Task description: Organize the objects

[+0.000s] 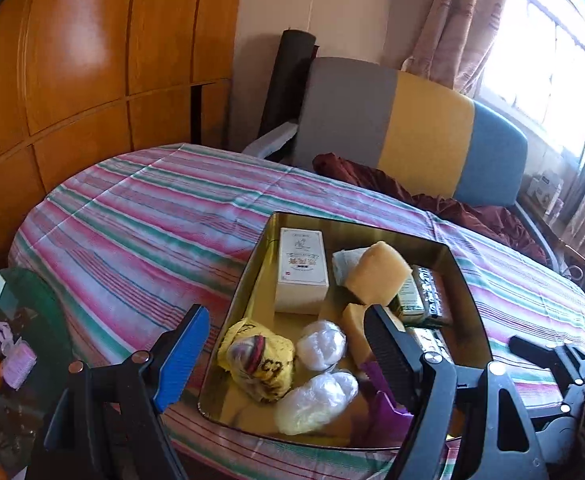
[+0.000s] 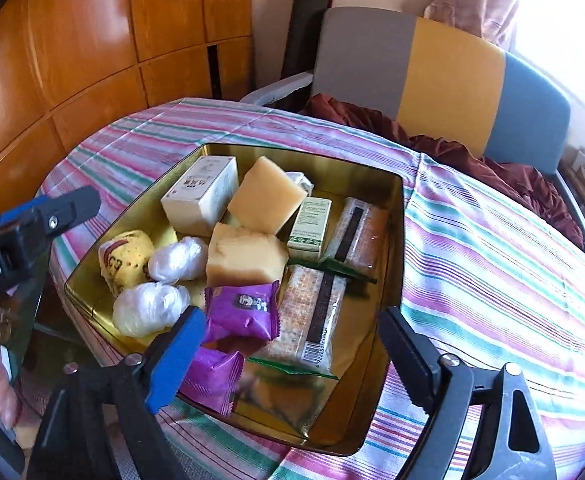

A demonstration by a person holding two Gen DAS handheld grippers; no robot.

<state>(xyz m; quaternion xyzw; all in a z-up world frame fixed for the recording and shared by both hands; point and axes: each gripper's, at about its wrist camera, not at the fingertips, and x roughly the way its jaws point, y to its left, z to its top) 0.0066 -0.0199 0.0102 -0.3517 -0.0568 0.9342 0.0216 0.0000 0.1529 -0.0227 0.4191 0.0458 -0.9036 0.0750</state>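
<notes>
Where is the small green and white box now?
In the right wrist view the small green and white box stands inside the gold tin, right of the two yellow sponges and left of a long snack bar.

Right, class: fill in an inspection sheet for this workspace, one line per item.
Surface: striped cloth covering the table.
Job's things: gold tin holding white box, two sponge blocks, purple packets, long snack bars.
Clutter: small items on side stand.
Grippers: left gripper and right gripper, jaws open, empty.
Cables: nothing seen.
Surroundings: wooden wardrobe, chair, curtained window.
</notes>
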